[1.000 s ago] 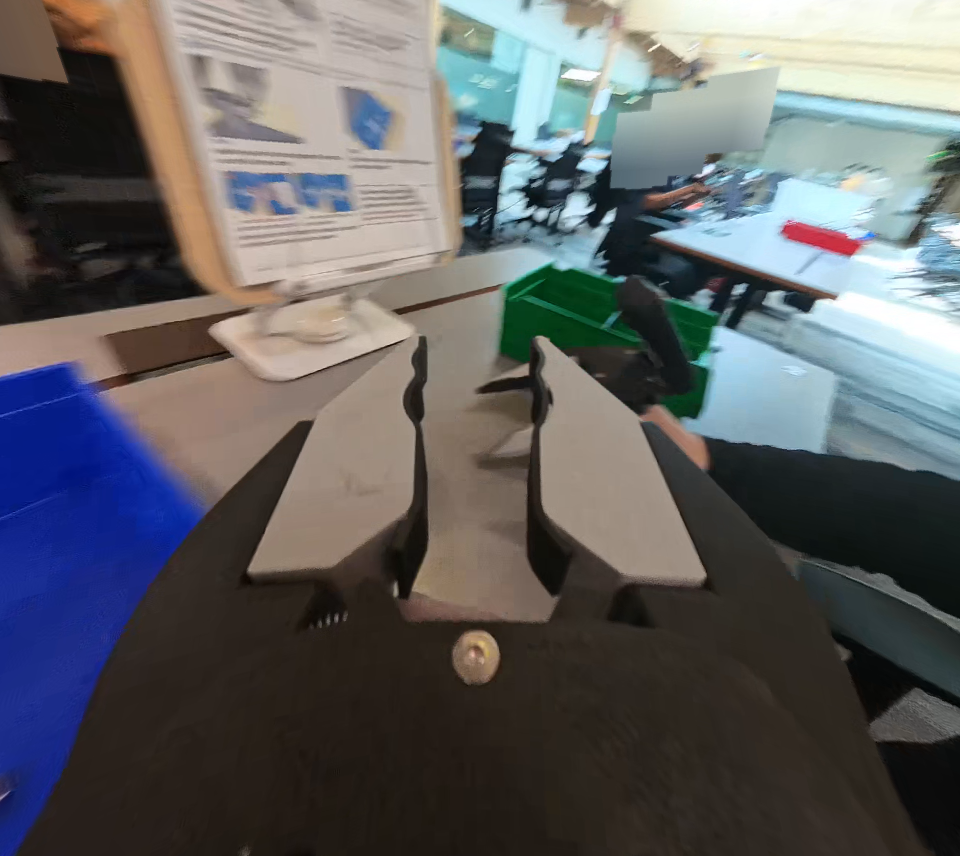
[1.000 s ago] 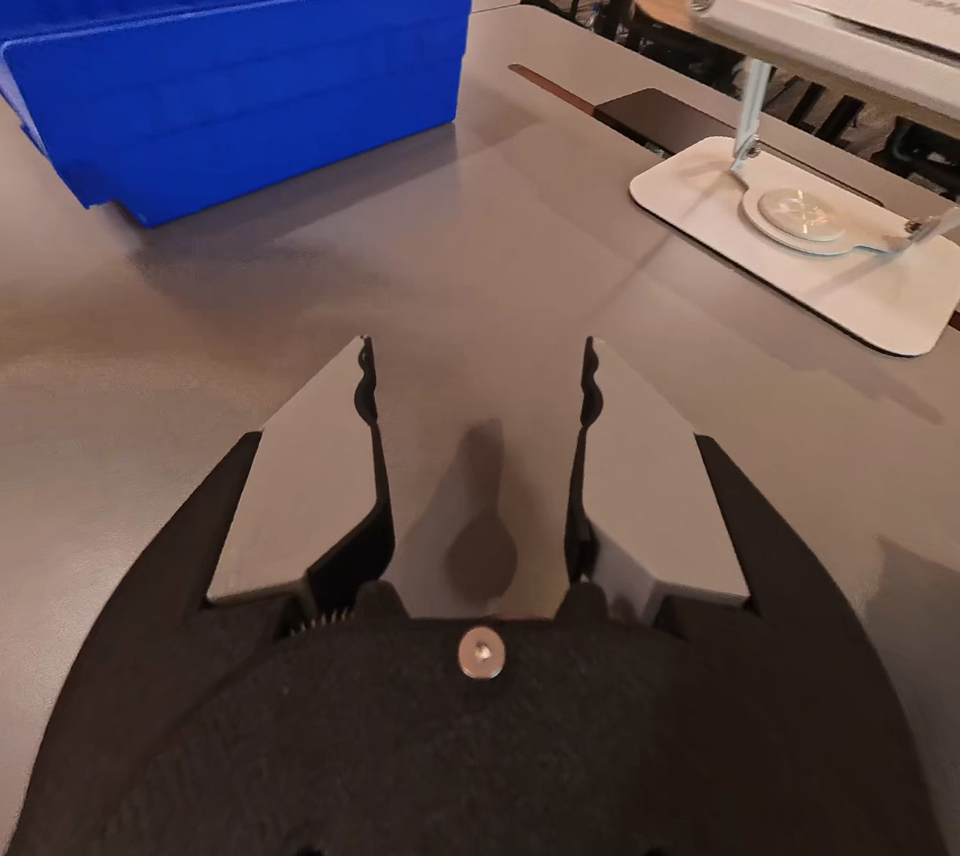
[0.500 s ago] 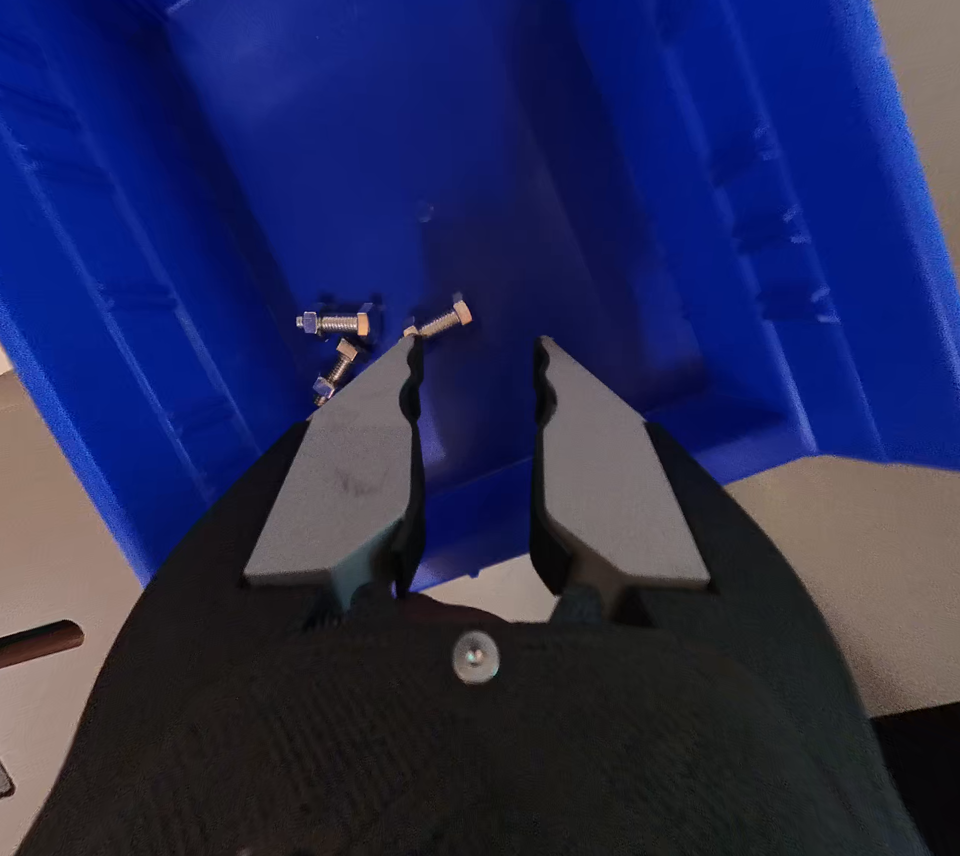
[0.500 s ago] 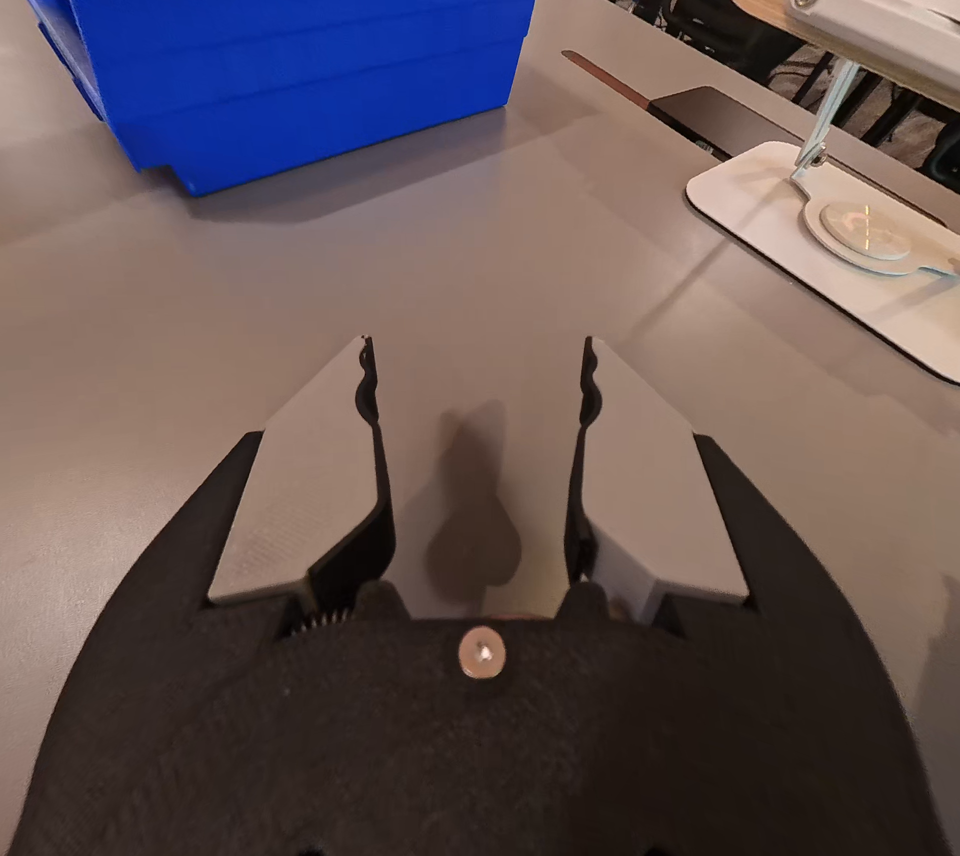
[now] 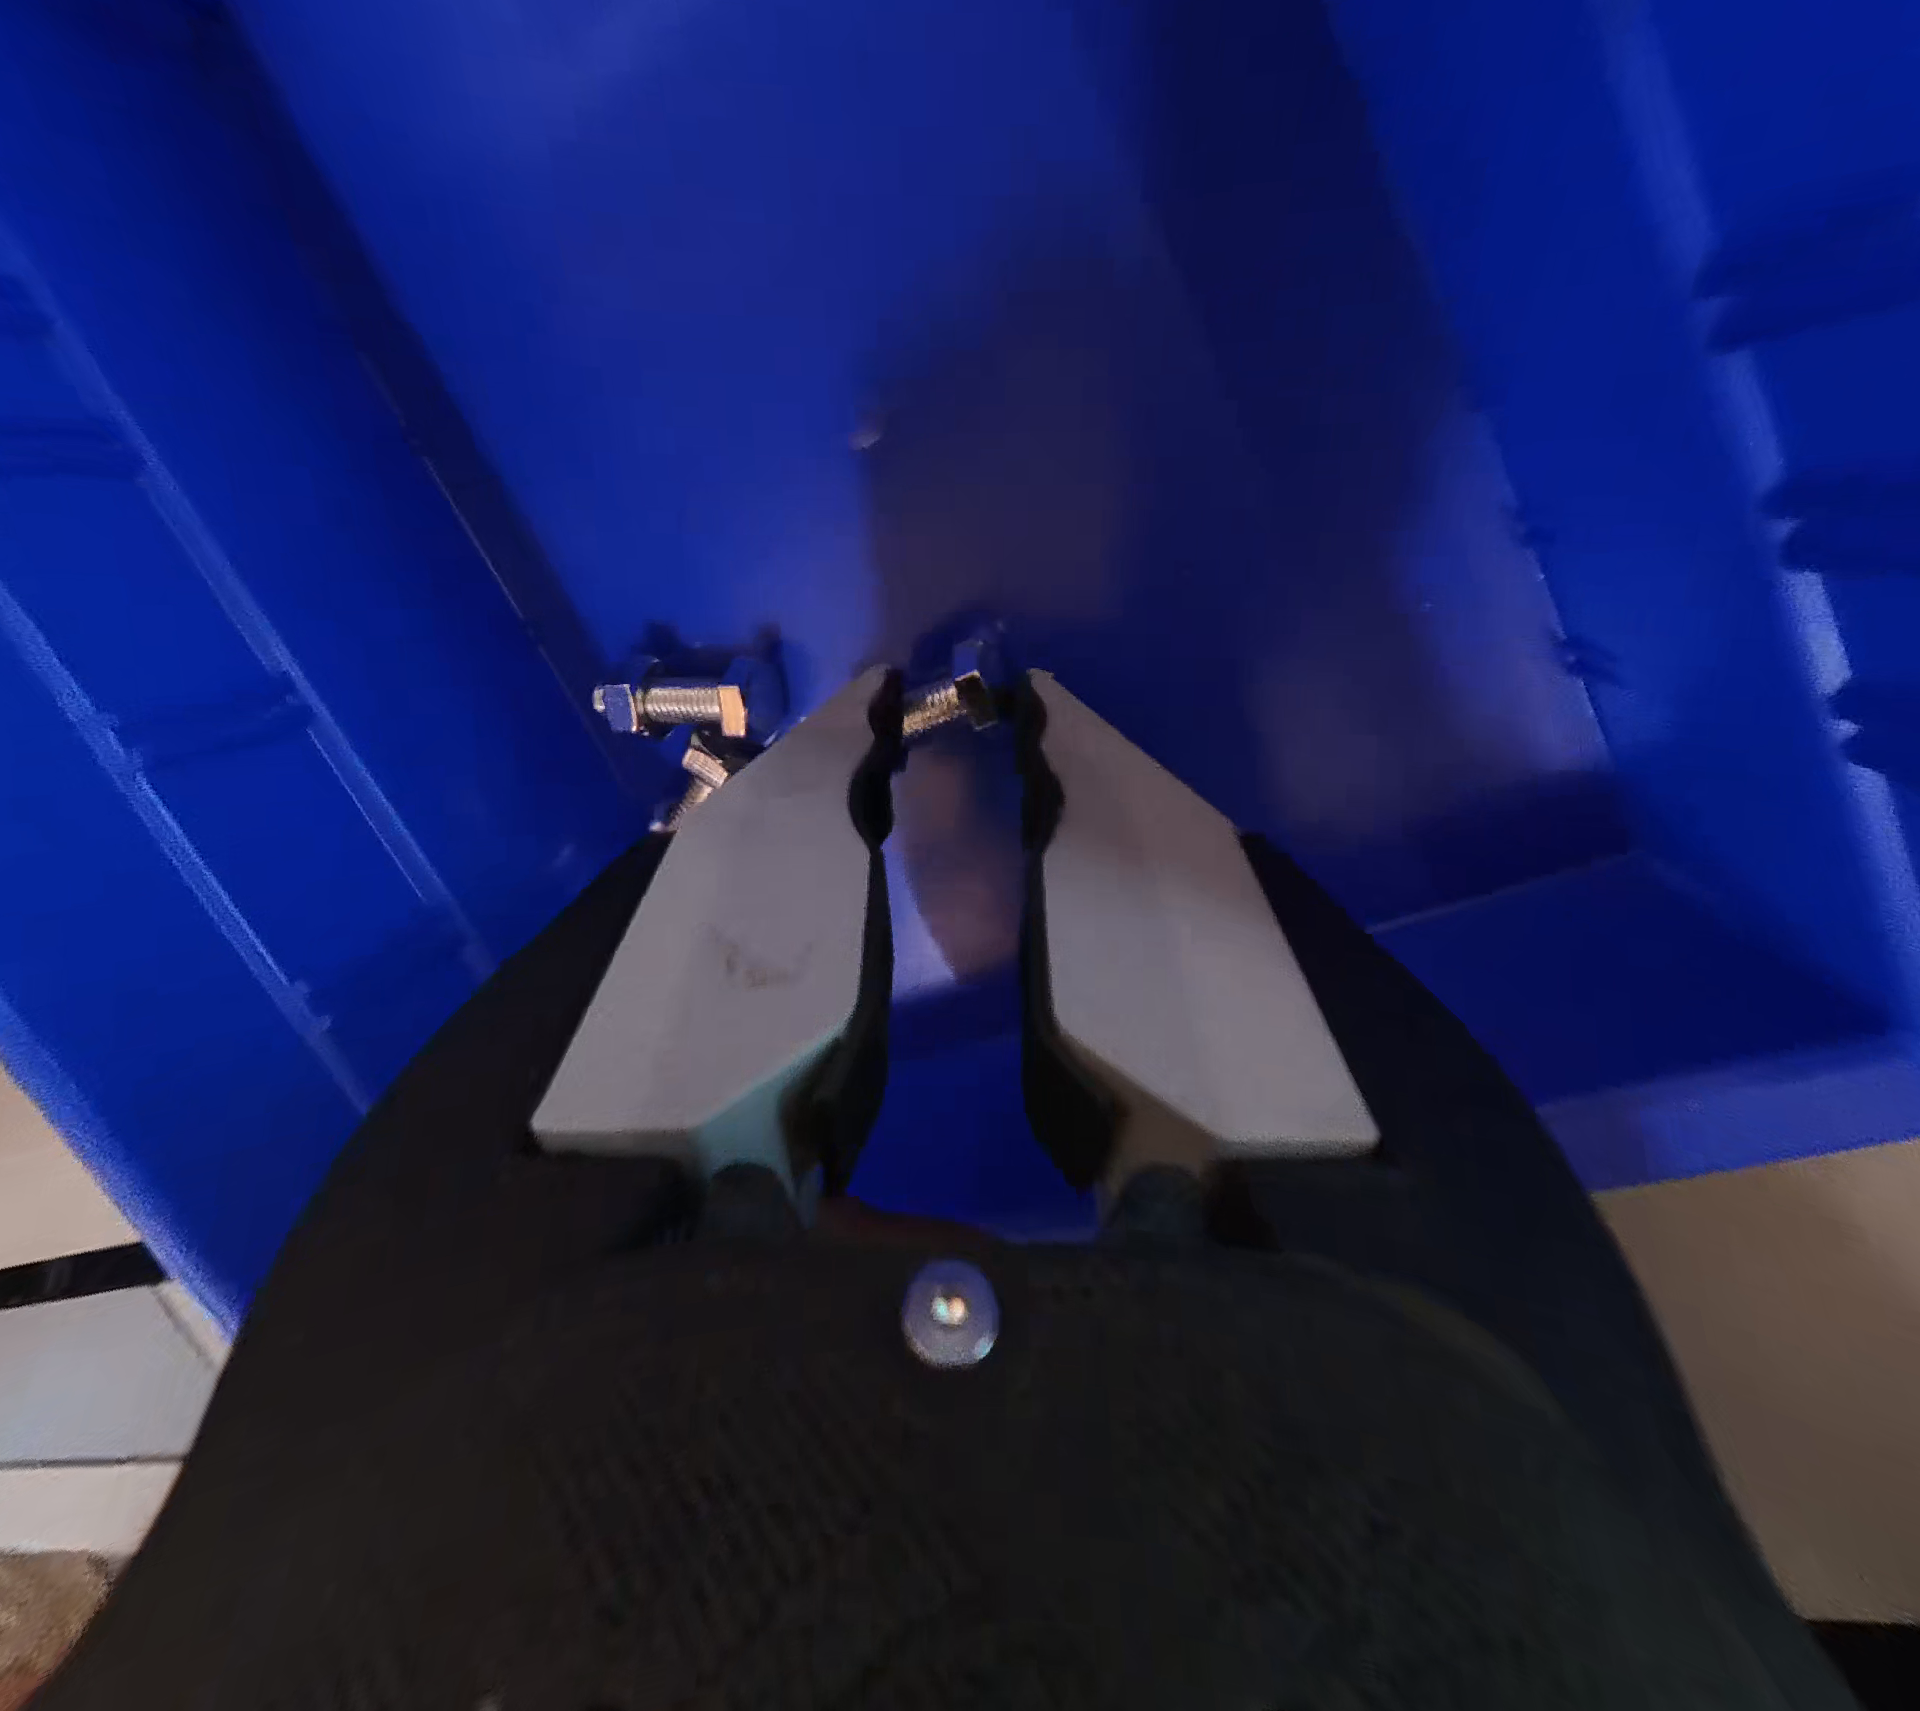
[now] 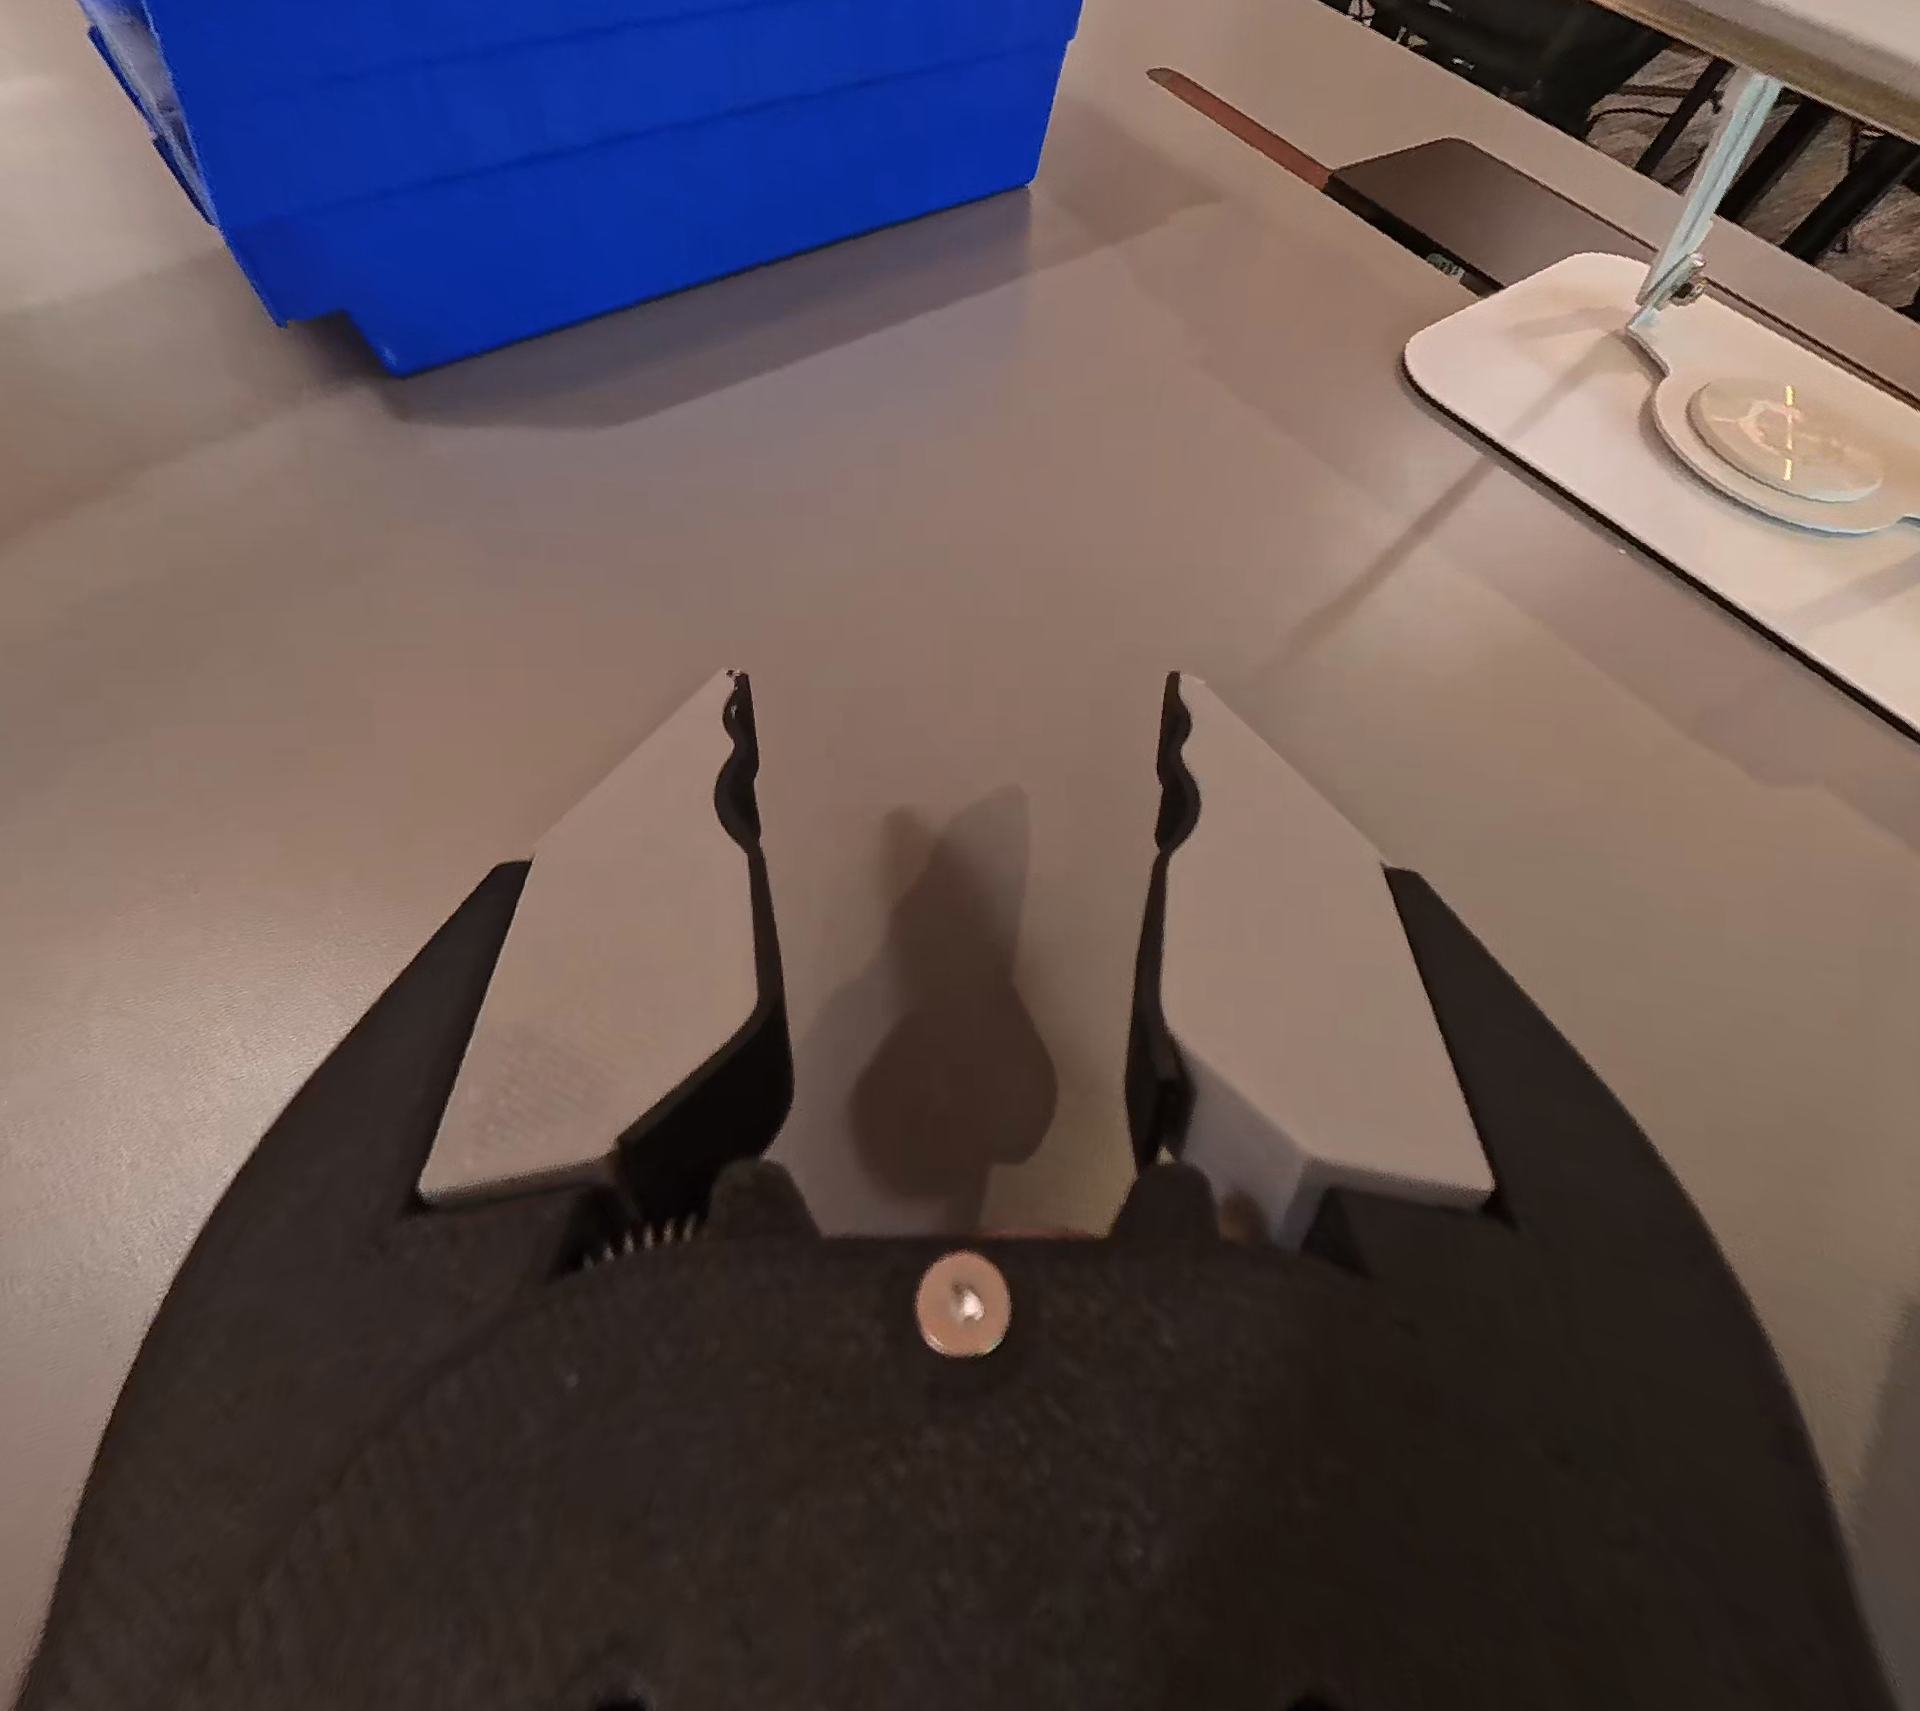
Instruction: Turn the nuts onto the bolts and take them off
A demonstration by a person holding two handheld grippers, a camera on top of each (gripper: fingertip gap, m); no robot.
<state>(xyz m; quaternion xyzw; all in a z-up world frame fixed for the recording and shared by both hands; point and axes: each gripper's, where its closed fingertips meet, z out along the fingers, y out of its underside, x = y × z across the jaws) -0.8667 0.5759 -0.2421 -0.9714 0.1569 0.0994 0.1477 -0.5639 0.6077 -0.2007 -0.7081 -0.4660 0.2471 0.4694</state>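
Grey and smooth, the desk (image 6: 935,518) carries a blue plastic bin (image 6: 623,82). Inside it the left tongs (image 5: 954,687) are narrowly parted around a small silver steel bolt (image 5: 940,708); whether the tips already press it I cannot tell. Two more bolts (image 5: 675,707) lie just left, one half hidden behind a finger. The right tongs (image 6: 954,685) hang wide open and empty above the desk.

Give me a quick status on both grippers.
Left gripper open, straddling a bolt in blue bin. Right gripper open, empty, over table. Nothing blocking.
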